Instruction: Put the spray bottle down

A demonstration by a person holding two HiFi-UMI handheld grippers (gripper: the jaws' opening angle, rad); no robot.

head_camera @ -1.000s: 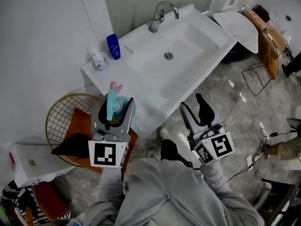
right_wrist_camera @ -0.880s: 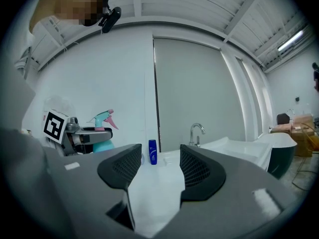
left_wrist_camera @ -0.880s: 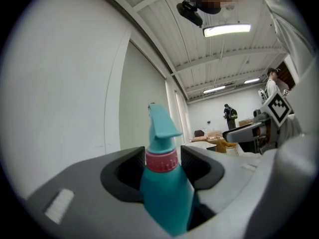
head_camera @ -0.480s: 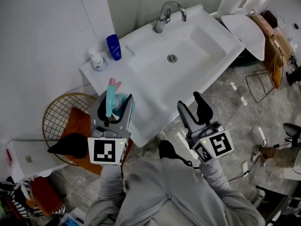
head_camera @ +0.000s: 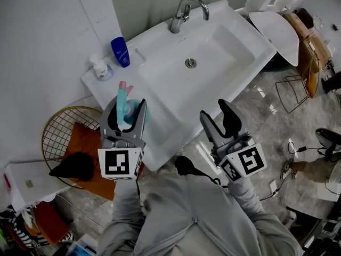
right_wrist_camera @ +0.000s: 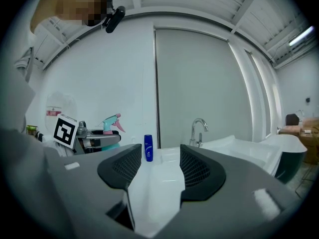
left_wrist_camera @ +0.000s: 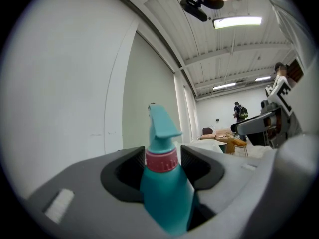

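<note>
1. Pinching the teal plastic spray bottle [head_camera: 122, 99] at its neck, the left tongs [head_camera: 126, 107] hold it upright above the white sink counter [head_camera: 99, 87], near the front-left corner.
2. Lower it straight down with the base flat, clear of the blue bottle [head_camera: 120, 52], and release only once it is seated.
3. Right tongs [head_camera: 219, 116] are spread and empty.

I read the spray bottle [left_wrist_camera: 167, 193] as teal, with a pink collar under its teal head and pink trigger parts in the head view; the left gripper [head_camera: 126, 111] is grey with black ribbed pads, and its cube carries a black-and-white square marker; the right gripper [head_camera: 214, 113] matches, grey body, black mesh-textured pads, the same kind of marker; the sink [head_camera: 213, 41] is plain white; the faucet [head_camera: 184, 12] is shiny silver; a small bottle [head_camera: 120, 52] on the sink's ledge is deep blue; I see a gold wire basket [head_camera: 53, 129], an orange cloth [head_camera: 88, 143] and a black cloth [head_camera: 74, 165]; the floor [head_camera: 261, 121] is grey, marbled with pale veins; the person's top [head_camera: 186, 217] is light grey.
</note>
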